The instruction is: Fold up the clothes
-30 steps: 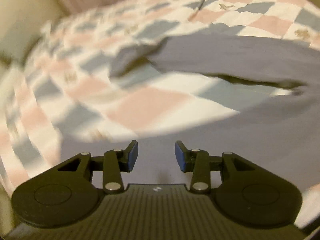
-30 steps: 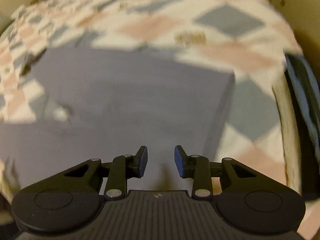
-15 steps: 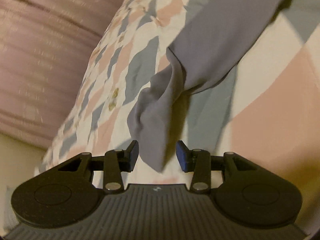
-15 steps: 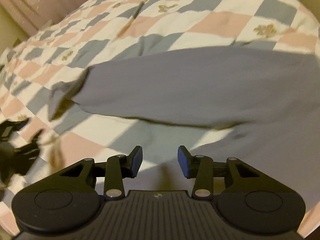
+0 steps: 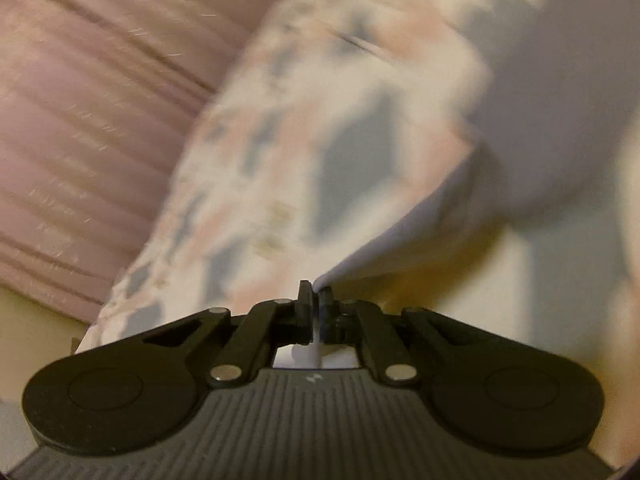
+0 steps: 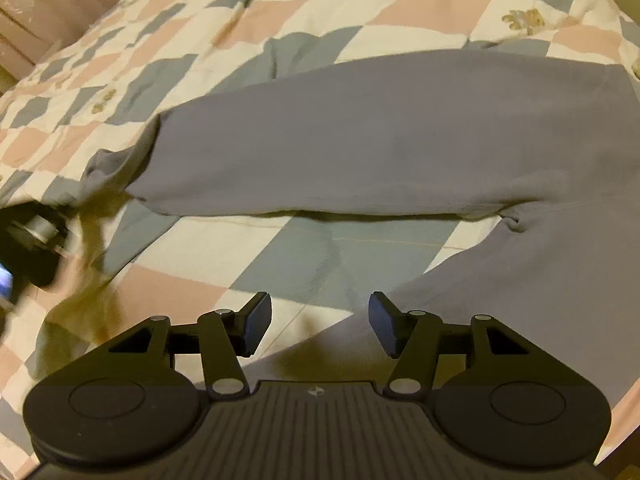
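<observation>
A grey long-sleeved garment lies spread on a checked bedspread; one sleeve stretches left across the right wrist view. My left gripper is shut on the sleeve's cuff, which rises from the jaws up to the right; that view is blurred. The left gripper also shows at the left edge of the right wrist view, by the cuff end. My right gripper is open and empty, just above the garment's body near its lower edge.
The pink, grey and cream checked bedspread covers the whole bed. A pink curtain hangs beyond the bed's far left edge.
My left gripper has closed on the sleeve cuff that lay between its open fingers and is moving with it. My right gripper has stayed open and shifted slightly over the garment.
</observation>
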Available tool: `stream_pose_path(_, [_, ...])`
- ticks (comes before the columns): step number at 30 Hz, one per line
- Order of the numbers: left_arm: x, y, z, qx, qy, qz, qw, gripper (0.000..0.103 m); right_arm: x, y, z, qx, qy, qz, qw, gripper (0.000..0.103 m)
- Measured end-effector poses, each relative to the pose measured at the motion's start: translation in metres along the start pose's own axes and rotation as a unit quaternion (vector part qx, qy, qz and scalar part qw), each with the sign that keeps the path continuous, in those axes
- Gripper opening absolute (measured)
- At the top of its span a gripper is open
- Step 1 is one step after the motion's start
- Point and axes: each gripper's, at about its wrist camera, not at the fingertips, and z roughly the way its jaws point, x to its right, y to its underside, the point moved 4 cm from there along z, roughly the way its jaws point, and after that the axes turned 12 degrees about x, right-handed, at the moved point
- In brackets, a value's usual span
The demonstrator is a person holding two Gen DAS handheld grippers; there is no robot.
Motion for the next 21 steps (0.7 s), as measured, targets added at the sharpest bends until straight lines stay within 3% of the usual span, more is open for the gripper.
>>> stream_pose_path(3, [-0.075, -0.018, 0.041, -0.032, -0.04, -0.084, 0.9951, 0.019, 0.002, -0.006, 0.011, -0.012, 0.005, 0.028, 1.0, 0.061])
stream_pose_path(5, [-0.109, -0.009, 0.069, -0.078, -0.039, -0.163, 0.9827, 0.031, -0.001, -0.011, 0.019, -0.019, 0.0, 0.032, 0.999, 0.061])
stream_pose_path(7, [-0.126, 0.012, 0.083, -0.123, -0.025, -0.255, 0.9587, 0.029, -0.007, -0.017, 0.026, -0.023, -0.004, 0.027, 0.999, 0.061])
stream_pose_path(11, [-0.117, 0.06, 0.078, -0.193, 0.022, -0.409, 0.8916, 0.029, -0.018, -0.027, 0.031, -0.019, -0.025, 0.015, 0.999, 0.069])
stream_pose_path(12, [-0.108, 0.072, 0.07, -0.207, 0.034, -0.444, 0.8714, 0.029, -0.019, -0.029, 0.032, -0.017, -0.027, 0.012, 0.999, 0.07])
stream_pose_path(14, [-0.09, 0.095, 0.055, -0.224, 0.05, -0.526, 0.8192, 0.029, -0.017, -0.029, 0.034, -0.02, -0.027, 0.011, 0.999, 0.07])
stream_pose_path(16, [-0.073, 0.117, 0.039, -0.226, 0.062, -0.615, 0.7533, 0.029, -0.012, -0.027, 0.037, -0.028, -0.023, 0.019, 0.999, 0.07])
stream_pose_path(19, [-0.053, 0.146, 0.034, -0.225, 0.043, -0.709, 0.6669, 0.025, -0.003, -0.022, 0.04, -0.041, -0.012, 0.033, 0.999, 0.07])
stream_pose_path(21, [-0.049, 0.159, 0.037, -0.199, 0.037, -0.77, 0.605, 0.024, 0.002, -0.018, 0.042, -0.051, -0.007, 0.039, 0.998, 0.07])
